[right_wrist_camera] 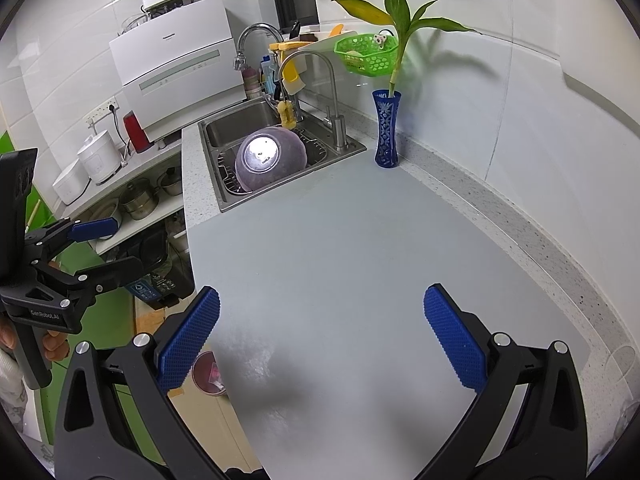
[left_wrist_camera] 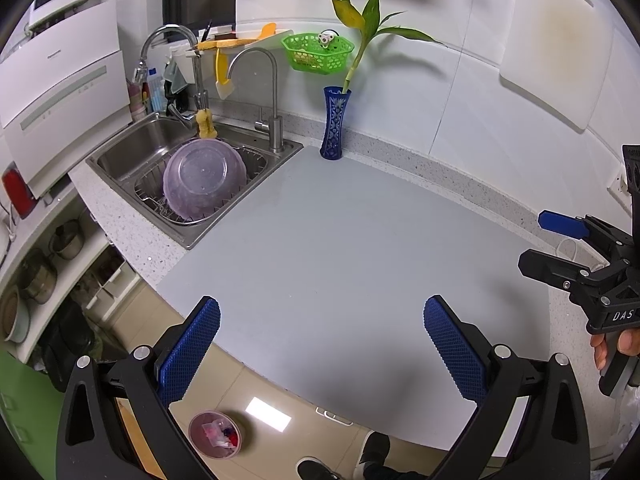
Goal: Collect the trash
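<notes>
Both grippers hang above the grey counter [left_wrist_camera: 340,248], and neither grasps anything. The left gripper [left_wrist_camera: 322,346] has its blue pads spread wide over the counter's near edge, with bare surface and floor between them. The right gripper [right_wrist_camera: 322,336] is released too, its jaws far apart above the counter's near half.

Down on the floor, just off the counter's near-left corner, sits the trash bin [left_wrist_camera: 216,434], a small round pinkish tub with scraps of white, red and blue inside it. From the right wrist view only a slice of it peeks out past the counter edge, behind the left-hand pad.

At the counter's far-left corner lies the steel sink [left_wrist_camera: 120,156], holding a wire rack with an upturned purple bowl [left_wrist_camera: 204,178] in it. A yellow sponge [left_wrist_camera: 206,124] hangs on the tap above the bowl. Against the back edge, just beside the sink, a blue vase [left_wrist_camera: 334,124] stands upright with a leafy green stalk [left_wrist_camera: 360,40] in it. A green basket [left_wrist_camera: 318,50] is stuck on the wall above, between taps and plant.

A hand [left_wrist_camera: 618,344] grips the right tool's handle at the counter's right edge. A shoe [left_wrist_camera: 316,470] shows on the floor below.
</notes>
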